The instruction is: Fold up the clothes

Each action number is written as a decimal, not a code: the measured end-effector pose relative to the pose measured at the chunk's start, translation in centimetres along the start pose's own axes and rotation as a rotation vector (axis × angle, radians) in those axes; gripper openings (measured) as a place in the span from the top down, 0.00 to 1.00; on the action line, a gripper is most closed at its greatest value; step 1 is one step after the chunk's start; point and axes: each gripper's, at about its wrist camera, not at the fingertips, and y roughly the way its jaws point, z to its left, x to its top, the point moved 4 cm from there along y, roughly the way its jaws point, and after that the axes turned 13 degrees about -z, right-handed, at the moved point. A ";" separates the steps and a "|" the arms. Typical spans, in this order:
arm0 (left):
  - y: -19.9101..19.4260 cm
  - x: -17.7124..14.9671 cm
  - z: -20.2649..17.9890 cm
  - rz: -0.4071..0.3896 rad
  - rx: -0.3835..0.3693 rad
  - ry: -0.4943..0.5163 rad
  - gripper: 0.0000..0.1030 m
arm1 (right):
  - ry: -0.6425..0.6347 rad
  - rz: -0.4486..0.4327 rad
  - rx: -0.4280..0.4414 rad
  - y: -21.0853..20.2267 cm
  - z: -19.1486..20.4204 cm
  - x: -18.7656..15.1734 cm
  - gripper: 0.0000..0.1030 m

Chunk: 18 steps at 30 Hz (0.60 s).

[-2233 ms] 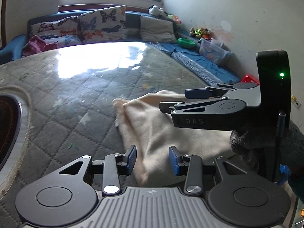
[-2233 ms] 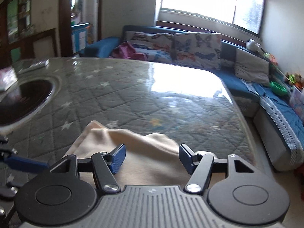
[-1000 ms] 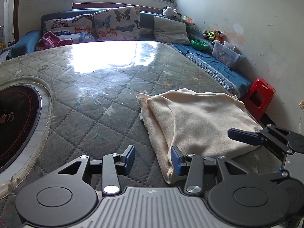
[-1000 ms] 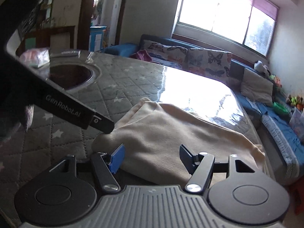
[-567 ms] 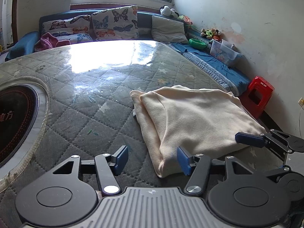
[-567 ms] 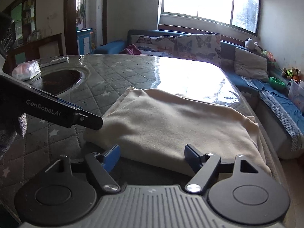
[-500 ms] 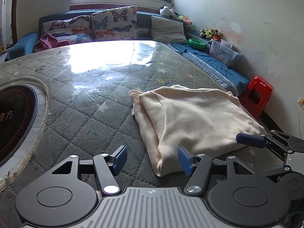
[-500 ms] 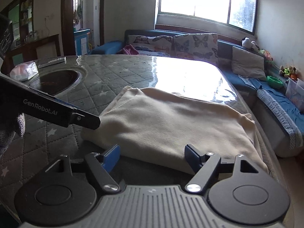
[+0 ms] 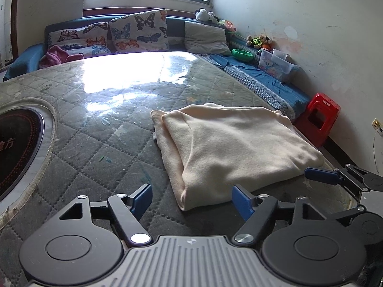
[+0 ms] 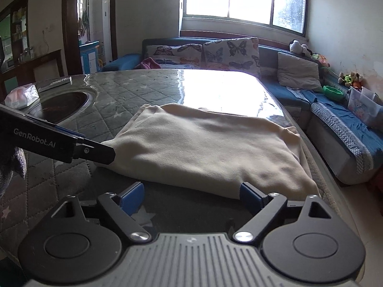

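Cream garment (image 9: 234, 148), folded to a rough rectangle, lies on the quilted table (image 9: 100, 129), centre-right of the left wrist view. Its long axis runs left to right across the right wrist view.

Left gripper (image 9: 191, 197): jaws have just been opening, nothing between them, near corner of the fold just ahead.

Right gripper (image 10: 191, 196): likewise just widened, empty, at the near long edge.

Both look equally near.
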 end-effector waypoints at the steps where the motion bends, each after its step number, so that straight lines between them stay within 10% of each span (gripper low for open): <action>1: -0.1 -0.1 -0.1 -0.001 0.002 0.001 0.21 | -0.001 0.000 -0.004 -0.1 0.0 -0.1 0.12; 18: -1.2 -0.9 -1.2 -0.006 0.003 0.020 0.08 | 0.025 -0.014 -0.084 -1.5 -0.7 -0.8 0.00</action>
